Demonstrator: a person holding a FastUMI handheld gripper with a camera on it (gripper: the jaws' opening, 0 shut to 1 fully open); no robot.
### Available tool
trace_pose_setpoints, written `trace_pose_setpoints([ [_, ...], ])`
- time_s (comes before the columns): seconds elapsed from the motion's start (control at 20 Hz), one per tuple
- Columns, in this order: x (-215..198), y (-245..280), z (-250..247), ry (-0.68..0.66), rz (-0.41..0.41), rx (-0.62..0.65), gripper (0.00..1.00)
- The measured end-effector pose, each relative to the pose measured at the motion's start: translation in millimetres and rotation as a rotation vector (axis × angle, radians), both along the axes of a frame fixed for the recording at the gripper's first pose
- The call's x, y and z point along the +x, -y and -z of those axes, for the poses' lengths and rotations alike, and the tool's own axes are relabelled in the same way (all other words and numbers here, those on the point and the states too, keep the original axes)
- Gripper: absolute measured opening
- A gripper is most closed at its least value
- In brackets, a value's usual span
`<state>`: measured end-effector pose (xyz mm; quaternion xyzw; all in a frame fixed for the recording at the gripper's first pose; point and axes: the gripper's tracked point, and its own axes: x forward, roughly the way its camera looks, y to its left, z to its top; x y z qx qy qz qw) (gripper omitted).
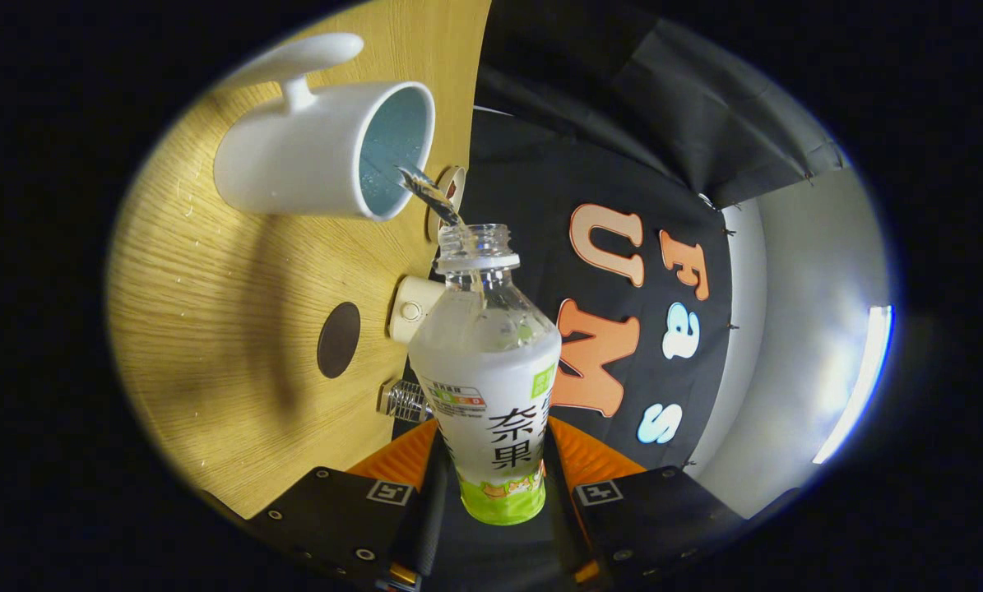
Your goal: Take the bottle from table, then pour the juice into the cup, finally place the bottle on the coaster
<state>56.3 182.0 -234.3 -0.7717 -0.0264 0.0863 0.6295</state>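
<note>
My gripper (491,460) is shut on a clear plastic bottle (491,362) with a white and green label, both fingers pressing its lower body. The whole view is rolled sideways, so the bottle is tilted over. Its open neck (475,245) points at a white mug (318,152) with a pale blue inside. A thin stream of clear liquid (429,196) runs from the neck over the mug's rim. The mug stands on the wooden table (211,312), its handle (298,62) on the far side from the bottle. A dark round coaster (338,339) lies on the table, beside the bottle's shoulder.
A white cap-like cylinder (413,307) and a shiny ribbed metal piece (405,400) stand near the table's edge, close to the bottle. A round wooden-rimmed thing (448,197) sits just behind the stream. The black cloth wall rises beyond the table's edge.
</note>
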Motion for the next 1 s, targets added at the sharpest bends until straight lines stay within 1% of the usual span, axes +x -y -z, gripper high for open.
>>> trace_pose_setpoints([
  [1.0, -1, -12, -7, -0.001, -0.046, -0.081, 0.57],
])
